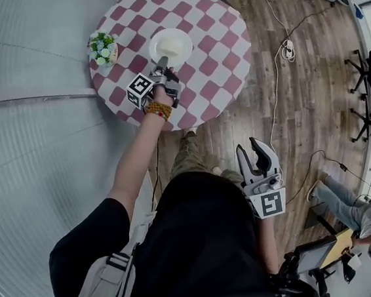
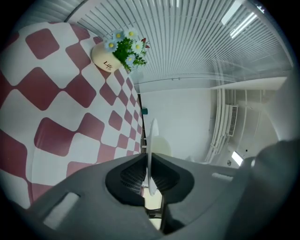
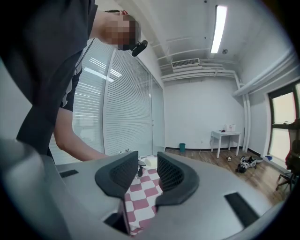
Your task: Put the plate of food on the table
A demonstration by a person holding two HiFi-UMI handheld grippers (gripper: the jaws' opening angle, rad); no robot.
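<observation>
While left claw (image 1: pixel 163 62) pinches plate (image 1: pixel 154 46), arm (image 1: pixel 135 159) outstretched.

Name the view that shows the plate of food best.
Head view: the whole plate shows from above over the checkered table, left tool on its rim. Left gripper view gives only its rim edge-on between the jaws; right gripper view, a distant pale sliver.
</observation>
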